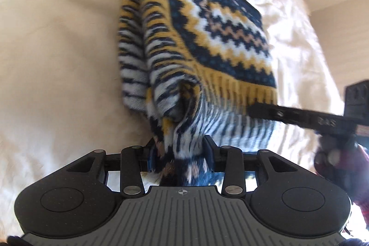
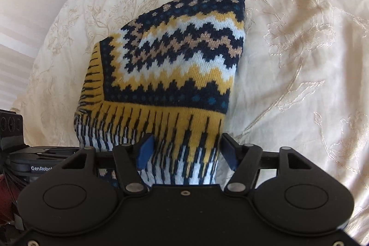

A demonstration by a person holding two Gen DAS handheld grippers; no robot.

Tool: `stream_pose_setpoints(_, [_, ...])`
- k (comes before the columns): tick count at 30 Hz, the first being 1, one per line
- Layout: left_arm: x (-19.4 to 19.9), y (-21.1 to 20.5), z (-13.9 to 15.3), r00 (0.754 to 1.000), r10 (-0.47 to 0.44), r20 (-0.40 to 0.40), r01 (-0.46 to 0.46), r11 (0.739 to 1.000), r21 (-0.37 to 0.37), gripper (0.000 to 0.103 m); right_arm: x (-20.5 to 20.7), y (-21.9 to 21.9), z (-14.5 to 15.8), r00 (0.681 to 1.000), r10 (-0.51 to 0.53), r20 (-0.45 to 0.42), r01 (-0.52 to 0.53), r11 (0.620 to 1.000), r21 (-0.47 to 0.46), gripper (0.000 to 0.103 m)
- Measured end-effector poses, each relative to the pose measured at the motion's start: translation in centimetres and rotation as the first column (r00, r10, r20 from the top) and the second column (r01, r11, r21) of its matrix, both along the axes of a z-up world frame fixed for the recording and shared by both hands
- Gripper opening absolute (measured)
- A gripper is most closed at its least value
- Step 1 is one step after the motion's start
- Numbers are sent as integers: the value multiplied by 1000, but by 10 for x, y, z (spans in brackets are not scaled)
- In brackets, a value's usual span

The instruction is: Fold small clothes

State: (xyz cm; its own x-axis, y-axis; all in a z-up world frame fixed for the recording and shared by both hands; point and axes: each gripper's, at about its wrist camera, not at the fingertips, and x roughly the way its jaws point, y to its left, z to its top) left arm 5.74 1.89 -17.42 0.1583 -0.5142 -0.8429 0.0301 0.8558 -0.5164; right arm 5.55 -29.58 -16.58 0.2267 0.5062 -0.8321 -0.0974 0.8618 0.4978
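A cream bedspread [image 2: 299,43] with embroidered flowers covers the bed and fills nearly all of both views; a pale wall shows at the far right edge of the left wrist view and at the left edge of the right wrist view. On it lies a small knitted garment [image 1: 214,38], navy with yellow, white and tan zigzag bands and a yellow-and-white striped hem. In the left wrist view its left part is a bunched roll of striped knit, and a twisted fold of that knit runs down into the left tongs [image 1: 178,149], which are closed on it at the near edge of the frame. To the right in that view the flat patterned panel slopes away, and the right tongs [image 1: 265,111] reach in from the right edge onto the striped hem. In the right wrist view the garment [image 2: 175,57] rises up the middle of the frame, its dark neck edge at the far end, and the right tongs [image 2: 184,149] are closed on the striped hem, the blue pads [image 2: 145,151] pressing the fabric from both sides. Part of the left tool sits at the left edge.
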Motion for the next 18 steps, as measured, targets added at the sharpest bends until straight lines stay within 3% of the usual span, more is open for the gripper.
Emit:
stream_pose_setpoints(2, [-6, 4, 11, 998, 41, 48, -43, 998, 48, 38, -4, -4, 5, 1000, -7, 23, 7, 1000, 11, 72])
stream_pose_setpoints(6, [-20, 0, 49, 982, 25, 190, -53, 988, 142, 38, -22, -17, 23, 995, -7, 103, 8, 1000, -1, 76])
stream_pose_setpoints(12, [-39, -9, 93, 926, -54, 374, -10, 986, 166, 38, -31, -21, 54, 968, -29, 249, 28, 1000, 10, 77])
stream_pose_setpoints(14, [-35, -19, 95, 913, -80, 401, 14, 986, 166, 40, -28, -20, 58, 959, -29, 281, 24, 1000, 19, 77])
stream_pose_setpoints(18, [-14, -32, 78, 919, -74, 388, 12, 987, 160, 40, -14, -9, 58, 948, -24, 317, 20, 1000, 17, 77])
